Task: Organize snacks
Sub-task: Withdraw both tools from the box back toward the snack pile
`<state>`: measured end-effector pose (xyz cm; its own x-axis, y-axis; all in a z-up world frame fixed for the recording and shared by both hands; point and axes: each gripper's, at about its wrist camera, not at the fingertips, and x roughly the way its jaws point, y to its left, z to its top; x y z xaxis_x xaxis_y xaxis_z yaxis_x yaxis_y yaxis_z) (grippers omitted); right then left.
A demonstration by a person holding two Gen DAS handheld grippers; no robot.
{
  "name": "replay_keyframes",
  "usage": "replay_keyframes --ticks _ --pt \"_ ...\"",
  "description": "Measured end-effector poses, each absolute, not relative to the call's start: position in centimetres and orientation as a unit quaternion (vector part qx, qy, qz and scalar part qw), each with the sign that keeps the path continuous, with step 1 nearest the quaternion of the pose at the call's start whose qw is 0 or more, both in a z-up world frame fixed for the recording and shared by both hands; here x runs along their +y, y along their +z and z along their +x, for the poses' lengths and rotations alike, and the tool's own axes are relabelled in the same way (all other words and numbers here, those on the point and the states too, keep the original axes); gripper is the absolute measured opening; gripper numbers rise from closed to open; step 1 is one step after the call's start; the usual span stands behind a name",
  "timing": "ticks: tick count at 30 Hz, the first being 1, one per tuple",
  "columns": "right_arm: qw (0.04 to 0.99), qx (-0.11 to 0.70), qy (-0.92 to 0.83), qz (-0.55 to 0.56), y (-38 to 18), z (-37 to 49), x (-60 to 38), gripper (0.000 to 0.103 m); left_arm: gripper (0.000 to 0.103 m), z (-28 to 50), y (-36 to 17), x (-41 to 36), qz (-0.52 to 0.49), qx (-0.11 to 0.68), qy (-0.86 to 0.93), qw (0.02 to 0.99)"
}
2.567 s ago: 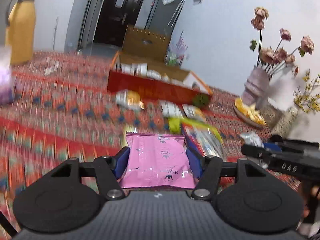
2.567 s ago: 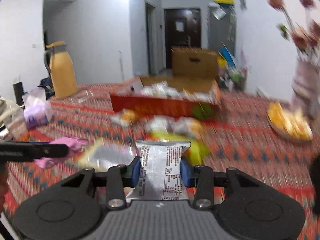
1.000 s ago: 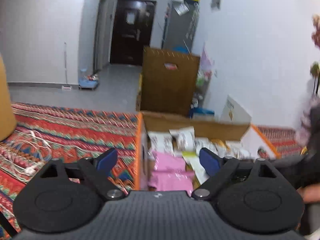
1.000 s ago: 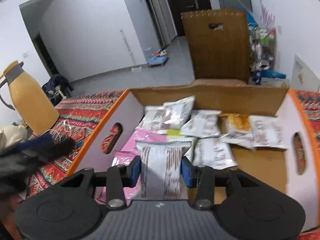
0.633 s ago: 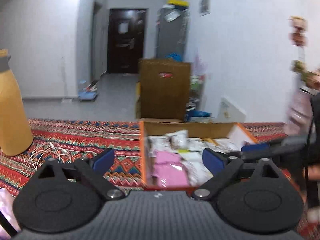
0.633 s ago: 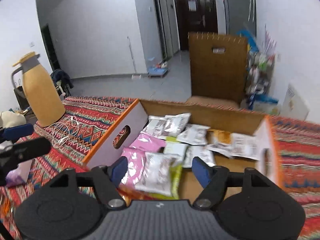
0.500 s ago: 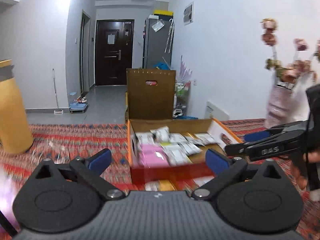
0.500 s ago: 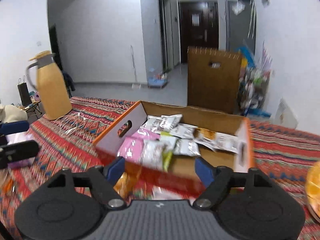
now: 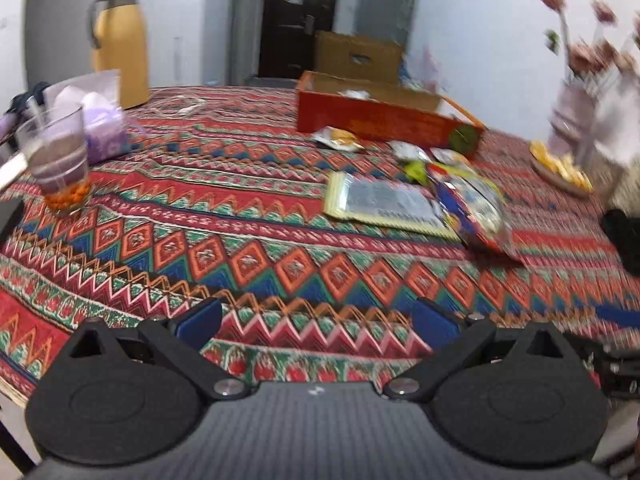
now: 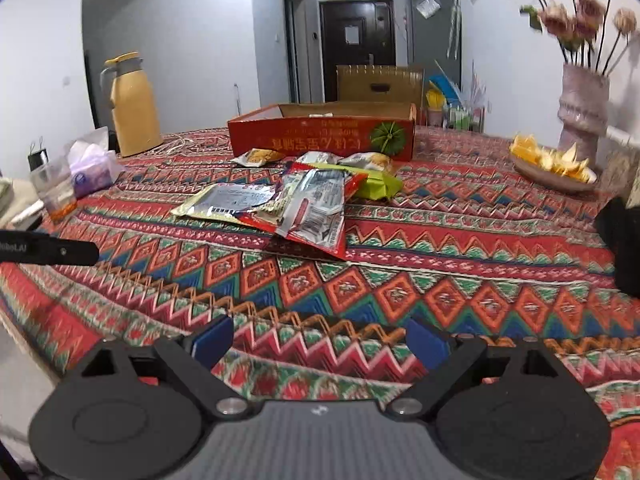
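Note:
A red cardboard box (image 10: 320, 138) stands at the far middle of the patterned tablecloth (image 10: 400, 280); it also shows in the left wrist view (image 9: 372, 118). Several snack packets lie in front of it: a silver-and-yellow flat packet (image 10: 228, 202) (image 9: 384, 204), a red-edged packet (image 10: 316, 208) (image 9: 472, 208), a green packet (image 10: 376, 184) and small packets (image 10: 258, 157) near the box. My left gripper (image 9: 316, 322) is open and empty, low over the near cloth. My right gripper (image 10: 318, 342) is open and empty too.
A yellow thermos (image 10: 132, 108), a tissue pack (image 10: 90, 168) and a glass with a drink (image 9: 60, 164) stand at the left. A vase of dried flowers (image 10: 582, 104) and a plate of orange pieces (image 10: 554, 166) stand at the right. A dark object (image 10: 622, 248) sits at the right edge.
Both grippers let their packets go into the box and opened. Both have since pulled back from the box to the near side of the table.

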<state>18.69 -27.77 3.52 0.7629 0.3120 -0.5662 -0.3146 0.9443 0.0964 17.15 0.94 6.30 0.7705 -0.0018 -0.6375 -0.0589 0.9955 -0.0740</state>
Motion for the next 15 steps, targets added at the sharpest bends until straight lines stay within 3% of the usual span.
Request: replay_keyframes --ticks 8,15 --pt "0.948 0.265 0.174 0.024 5.0 18.0 -29.0 0.093 0.103 17.2 8.2 -0.5 -0.022 0.304 0.03 0.952" --pt "0.949 0.25 0.19 0.004 6.9 22.1 -28.9 0.088 0.103 25.1 12.5 0.0 -0.039 0.262 -0.022 0.964"
